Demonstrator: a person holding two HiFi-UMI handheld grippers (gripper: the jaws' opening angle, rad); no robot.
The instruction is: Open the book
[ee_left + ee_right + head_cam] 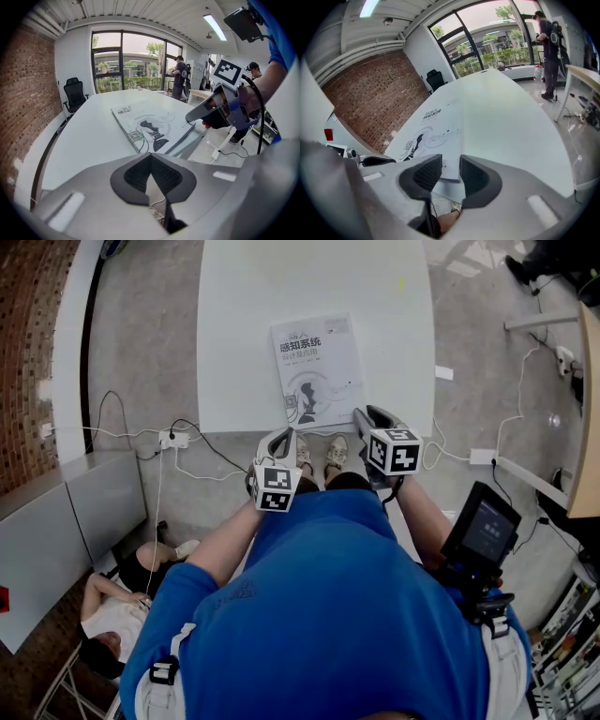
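Paper and glossy, the closed book (317, 369) at the near edge of the white table (234, 324) looks light, floppy and slick, so I'd pinch its near right corner, framed between the parted jaws of my right claw (451, 161), while my left claw (151, 157) sits clenched on nothing.

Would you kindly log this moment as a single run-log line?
book: closed, flat on table near edge | left gripper: shut, empty | right gripper: open, book's corner between jaws
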